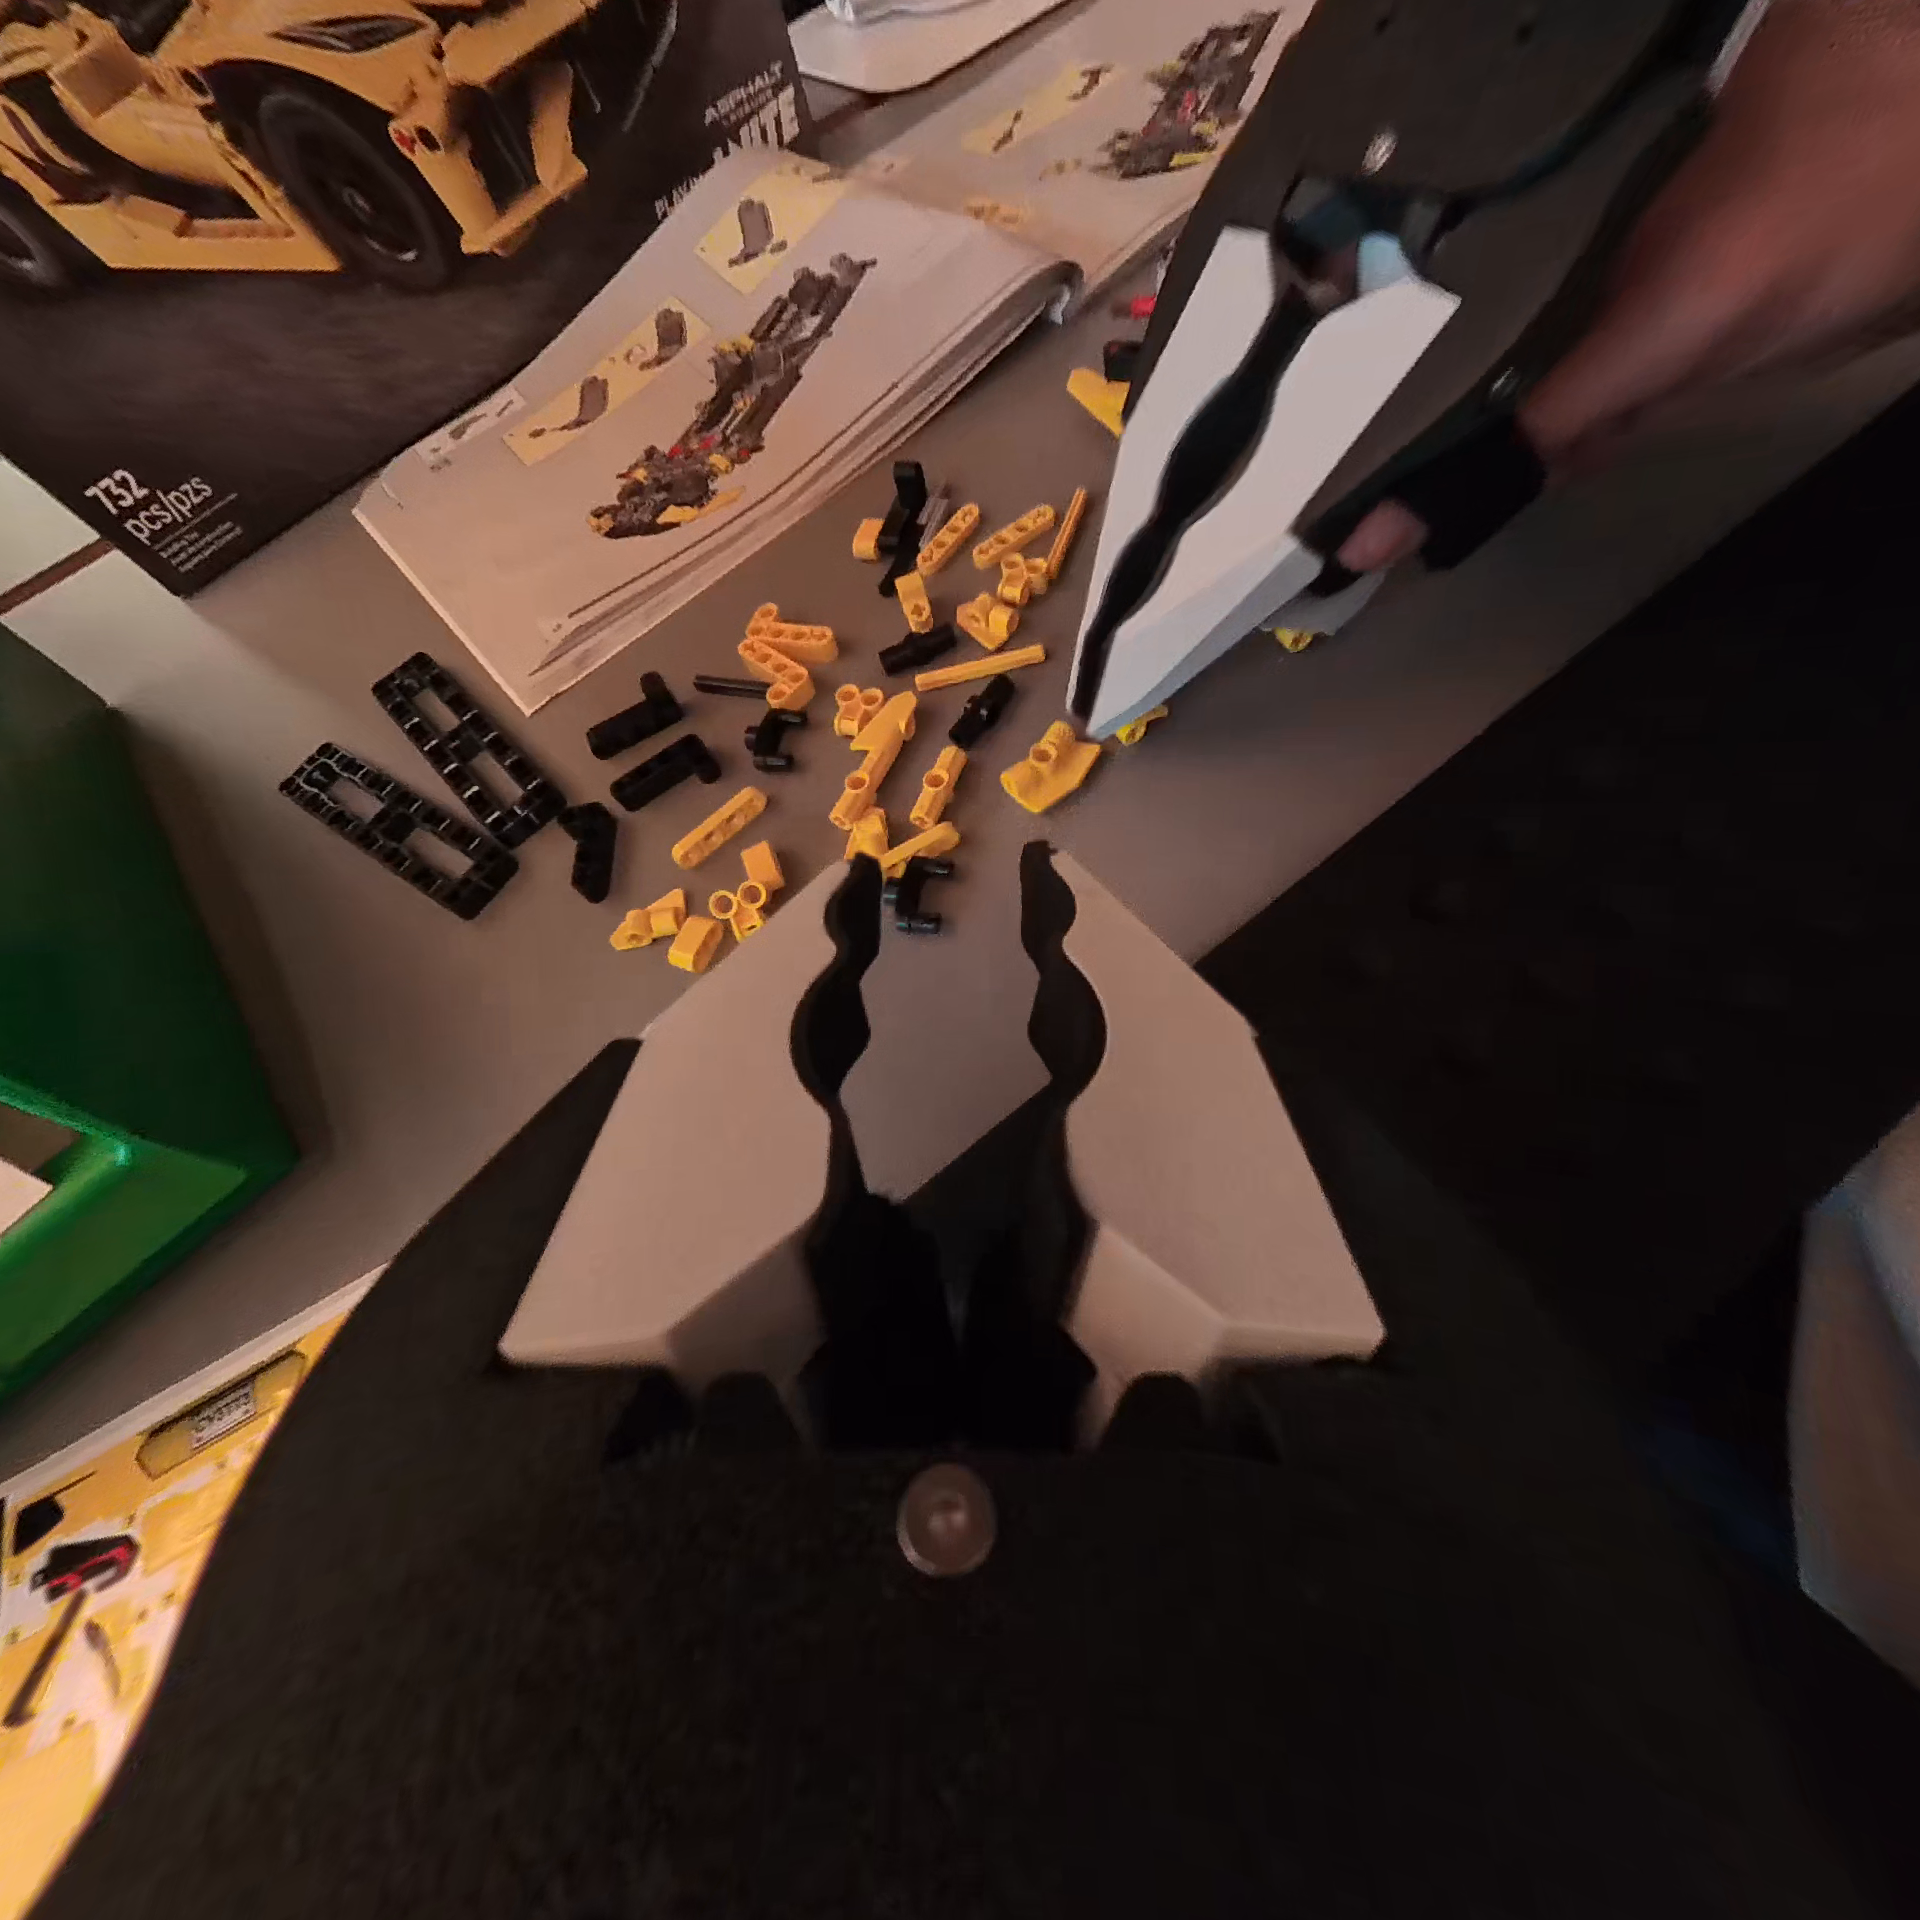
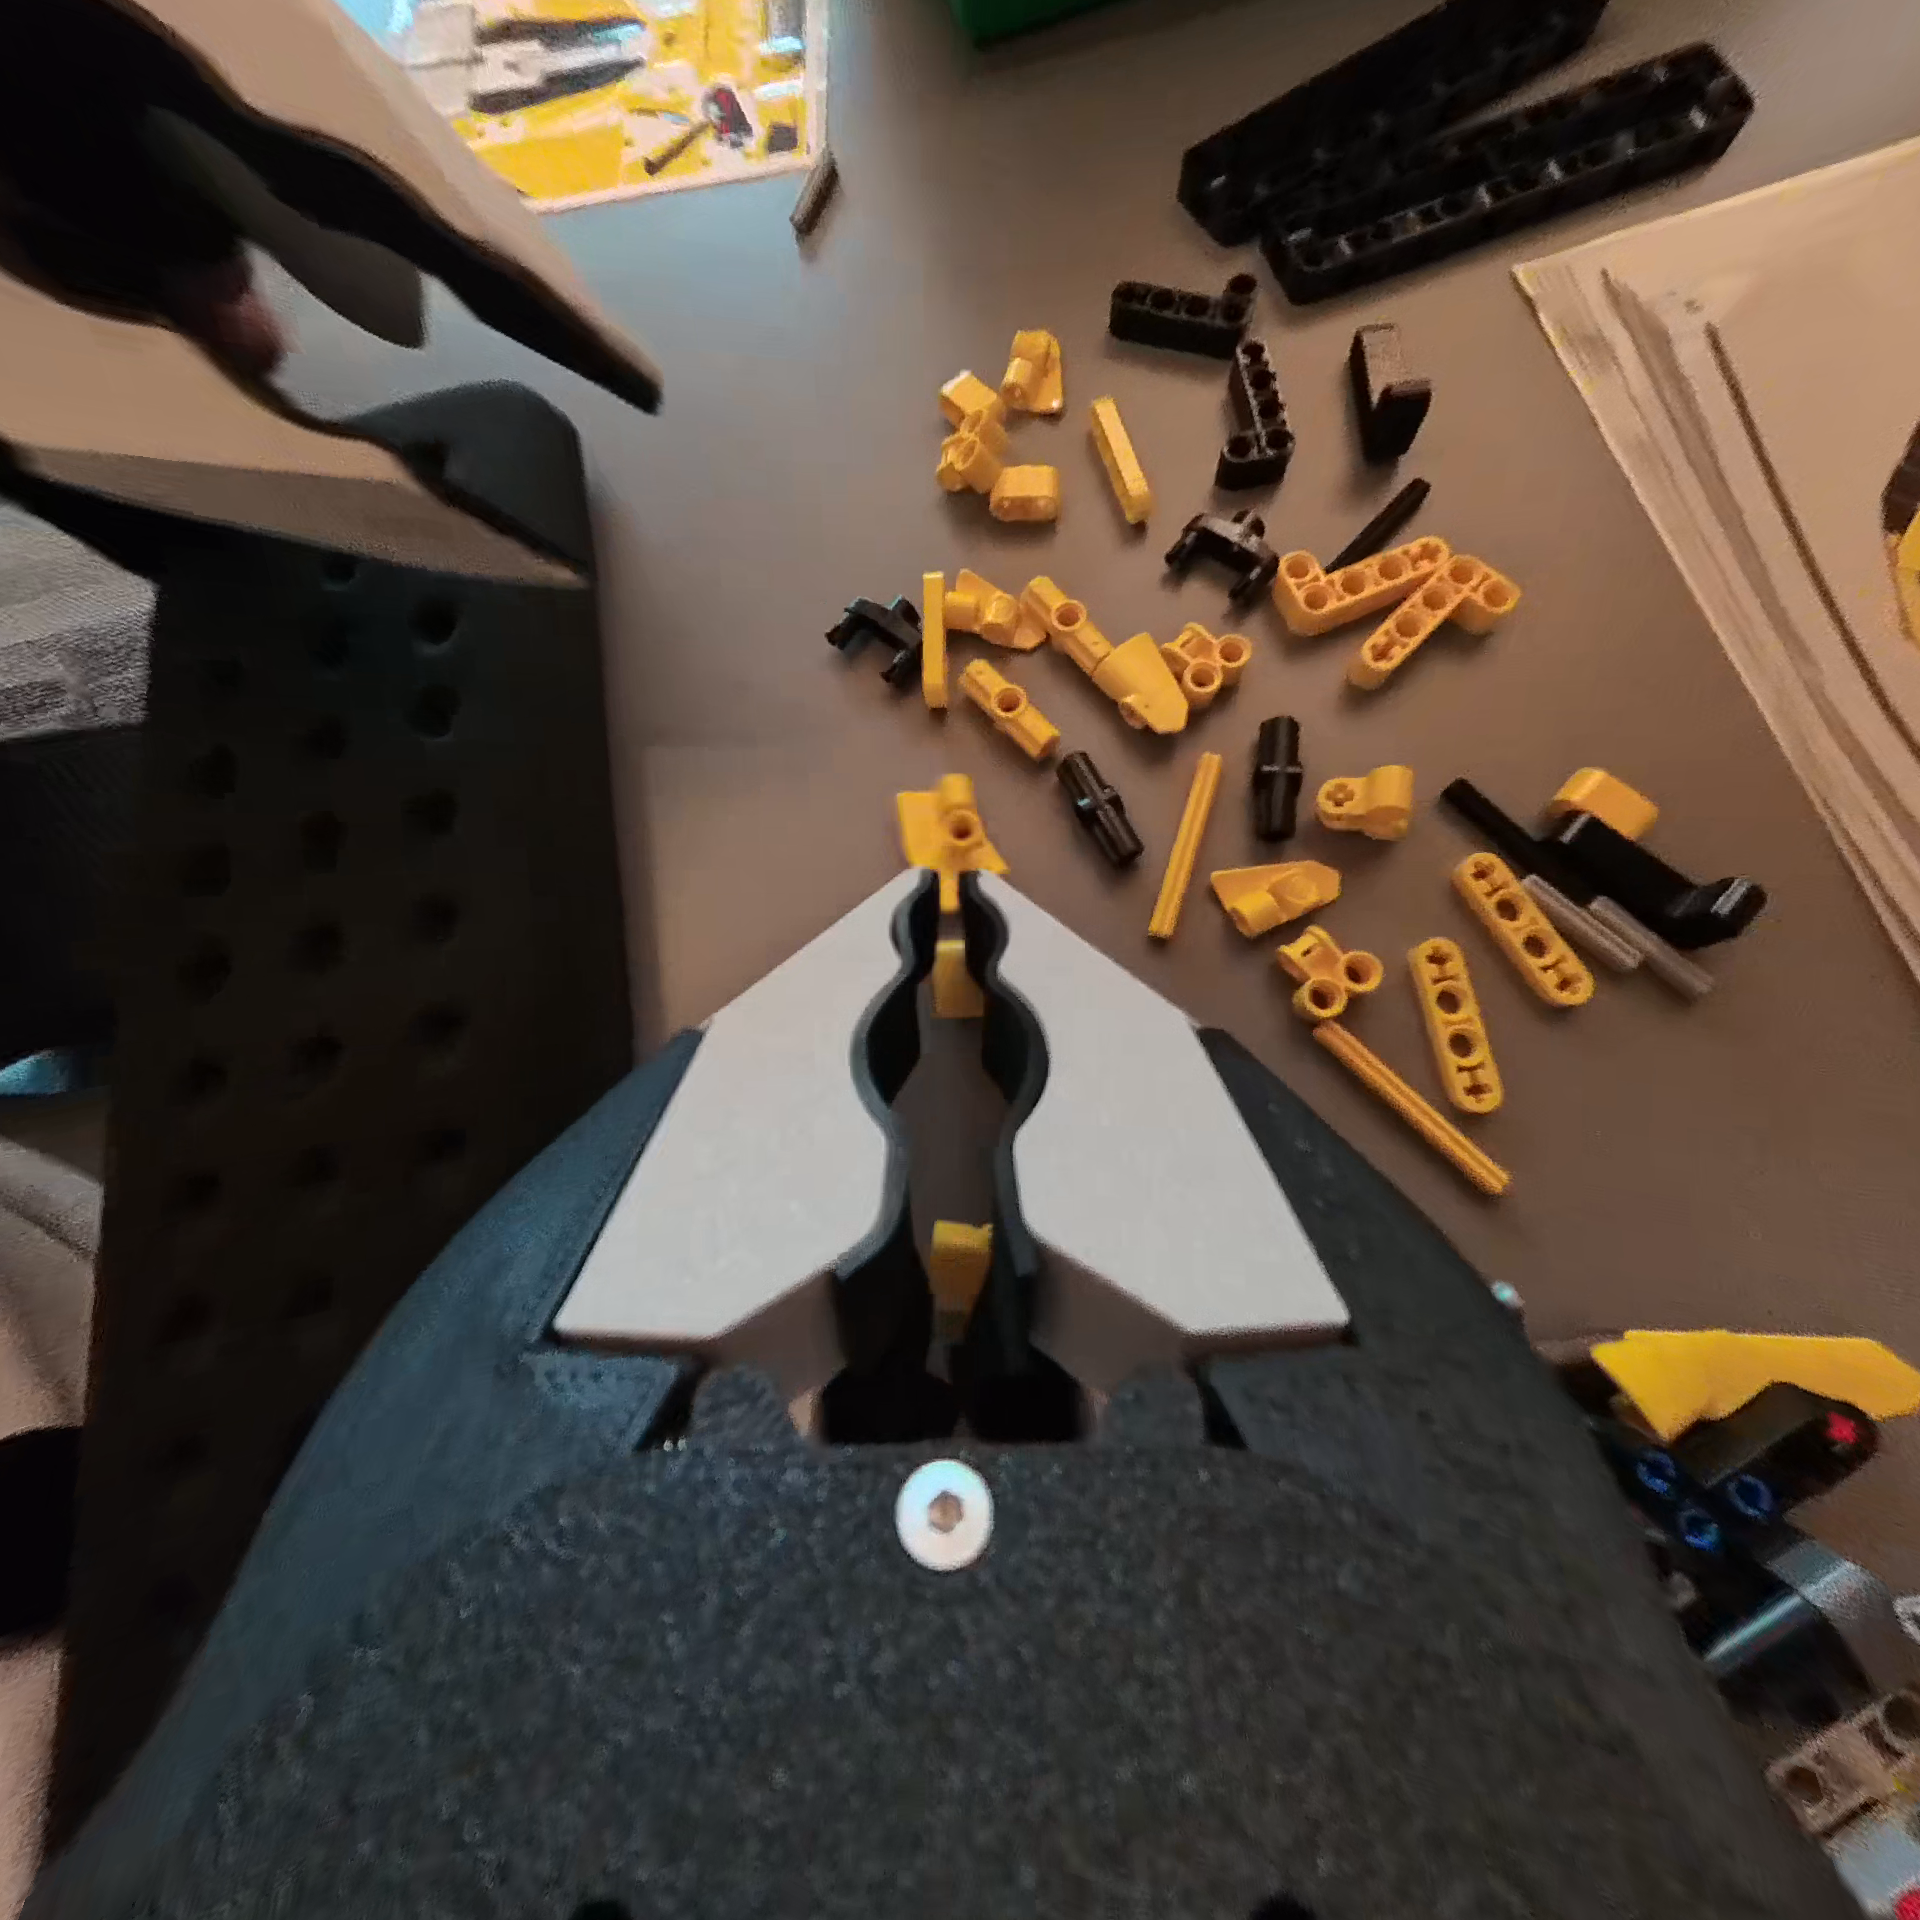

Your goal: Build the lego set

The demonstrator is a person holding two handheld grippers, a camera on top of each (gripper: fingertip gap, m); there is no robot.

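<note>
Right gripper clamped on one yellow piece, left gripper apart, two black frames.

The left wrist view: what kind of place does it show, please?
Probably a hobby or work table indoors, set up for model building. A grey tabletop holds scattered yellow and black Lego Technic pieces, an open instruction booklet, and the set's box showing a yellow car.

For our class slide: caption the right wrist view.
Right gripper nearly shut around a small yellow piece, beside scattered yellow and black pieces on the table.
</note>
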